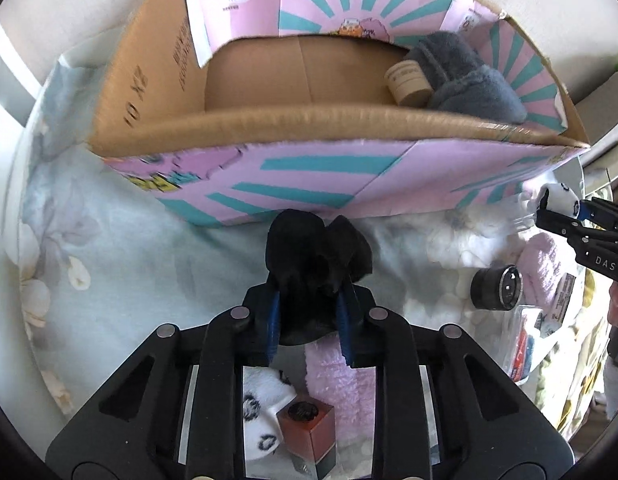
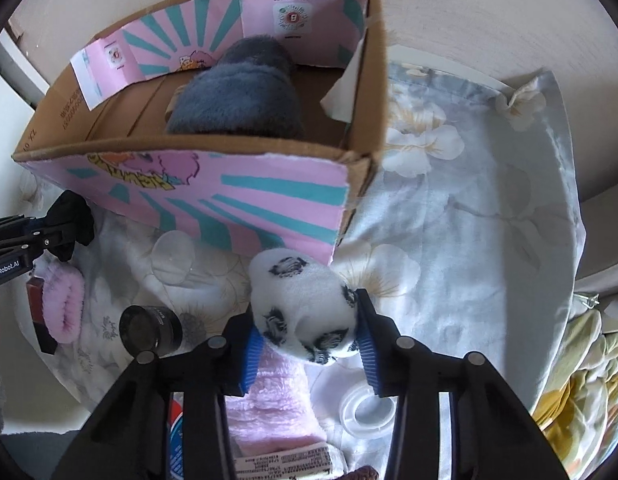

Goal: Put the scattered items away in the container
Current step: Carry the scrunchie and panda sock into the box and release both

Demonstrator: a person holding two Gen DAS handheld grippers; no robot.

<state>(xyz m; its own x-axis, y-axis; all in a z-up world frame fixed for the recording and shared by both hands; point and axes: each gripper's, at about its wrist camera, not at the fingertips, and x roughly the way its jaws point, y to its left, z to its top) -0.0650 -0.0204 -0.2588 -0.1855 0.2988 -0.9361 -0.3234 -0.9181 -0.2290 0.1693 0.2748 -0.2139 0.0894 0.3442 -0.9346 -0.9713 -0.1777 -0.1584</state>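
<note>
A pink and teal cardboard box [image 1: 309, 168] [image 2: 213, 200] stands open on a floral sheet. Inside lie a grey fluffy item [image 1: 465, 76] [image 2: 237, 92] and a brown tube [image 1: 409, 82]. My left gripper [image 1: 309, 320] is shut on a black cloth [image 1: 317, 256] just in front of the box's near wall; it also shows in the right wrist view [image 2: 69, 220]. My right gripper [image 2: 309, 340] is shut on a white plush with black spots [image 2: 305, 304], held near the box's front right corner; it also shows in the left wrist view [image 1: 561, 200].
On the sheet [image 2: 469, 220] lie a black jar [image 1: 497, 288] [image 2: 149, 328], pink fluffy items [image 2: 65, 304] [image 2: 269, 404], a clear lid [image 2: 173, 256], a white tape roll [image 2: 367, 408], a red-brown box [image 1: 309, 428] and another spotted plush [image 1: 261, 420].
</note>
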